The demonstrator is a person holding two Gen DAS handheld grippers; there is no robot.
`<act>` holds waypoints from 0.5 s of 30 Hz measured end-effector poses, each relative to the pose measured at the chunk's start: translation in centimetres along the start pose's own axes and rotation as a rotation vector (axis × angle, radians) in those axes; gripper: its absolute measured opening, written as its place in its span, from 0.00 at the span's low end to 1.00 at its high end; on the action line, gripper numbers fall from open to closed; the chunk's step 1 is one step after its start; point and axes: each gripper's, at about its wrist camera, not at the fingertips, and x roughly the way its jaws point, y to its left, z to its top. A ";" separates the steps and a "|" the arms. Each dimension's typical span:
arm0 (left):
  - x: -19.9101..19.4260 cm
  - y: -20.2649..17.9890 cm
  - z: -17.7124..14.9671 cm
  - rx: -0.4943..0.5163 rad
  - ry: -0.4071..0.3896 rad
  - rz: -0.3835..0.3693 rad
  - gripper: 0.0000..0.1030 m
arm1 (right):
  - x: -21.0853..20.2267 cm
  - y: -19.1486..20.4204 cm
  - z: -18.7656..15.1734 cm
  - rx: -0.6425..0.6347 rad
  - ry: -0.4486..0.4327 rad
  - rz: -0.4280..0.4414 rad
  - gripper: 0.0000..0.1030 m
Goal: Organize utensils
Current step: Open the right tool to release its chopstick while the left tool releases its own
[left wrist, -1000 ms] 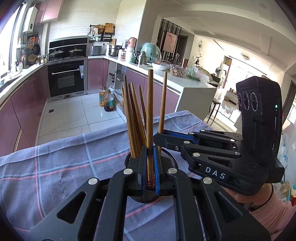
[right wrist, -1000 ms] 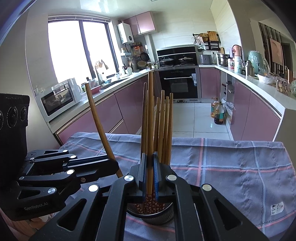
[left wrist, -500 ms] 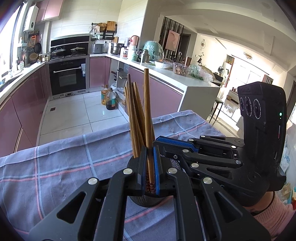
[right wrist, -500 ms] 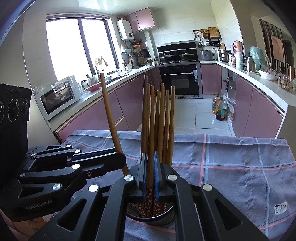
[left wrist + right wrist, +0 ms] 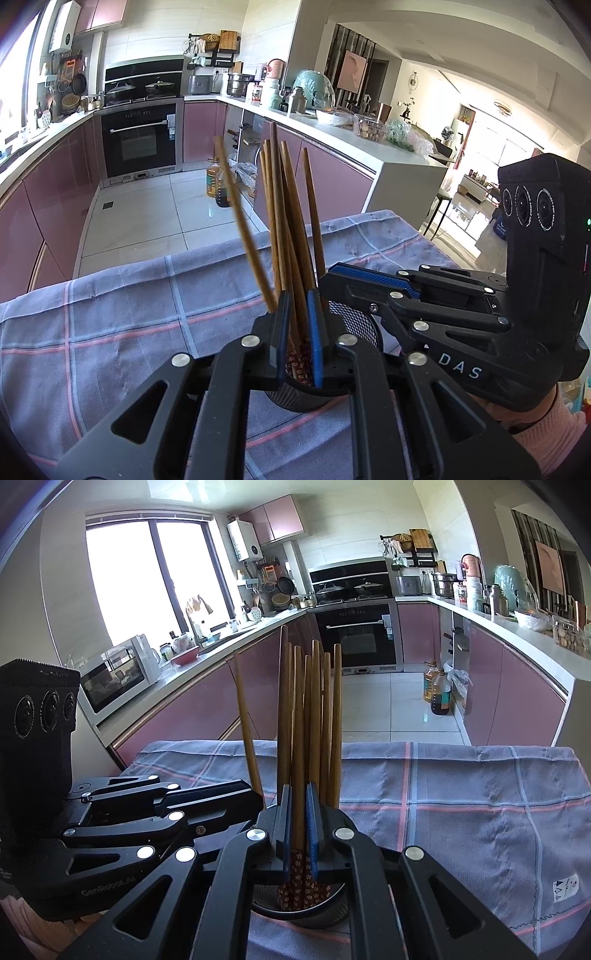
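The chopsticks (image 5: 284, 229) stand nearly upright in the mesh holder (image 5: 354, 325) on the checked cloth (image 5: 110, 317), at 12 o'clock from both grippers. The left gripper (image 5: 297, 332) is opening, with 1 chopstick (image 5: 240, 229) leaning free toward 11 o'clock. The right gripper (image 5: 297, 827), equally near, is clenched on 1 upright stick (image 5: 298, 746).
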 end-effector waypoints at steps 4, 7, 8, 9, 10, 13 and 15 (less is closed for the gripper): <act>-0.5 0.2 -0.4 -0.007 -0.017 0.020 0.34 | -0.3 0.0 -0.3 0.005 -0.005 0.002 0.17; -1.2 0.6 -0.9 -0.018 -0.035 0.032 0.48 | -0.6 0.1 -0.5 0.006 -0.014 0.002 0.26; -1.6 0.8 -1.1 -0.022 -0.047 0.040 0.52 | -0.8 0.1 -0.6 0.006 -0.018 0.000 0.32; -2.0 0.9 -1.3 -0.027 -0.058 0.050 0.57 | -0.9 0.1 -0.7 0.007 -0.022 -0.002 0.37; -2.4 1.0 -1.5 -0.031 -0.067 0.059 0.61 | -1.1 0.1 -0.8 0.008 -0.026 -0.004 0.38; -3.8 1.4 -2.0 -0.037 -0.107 0.095 0.76 | -1.4 0.2 -1.0 0.009 -0.035 -0.007 0.48; -4.8 1.4 -2.6 -0.029 -0.134 0.127 0.80 | -1.7 0.4 -1.3 0.003 -0.045 -0.016 0.56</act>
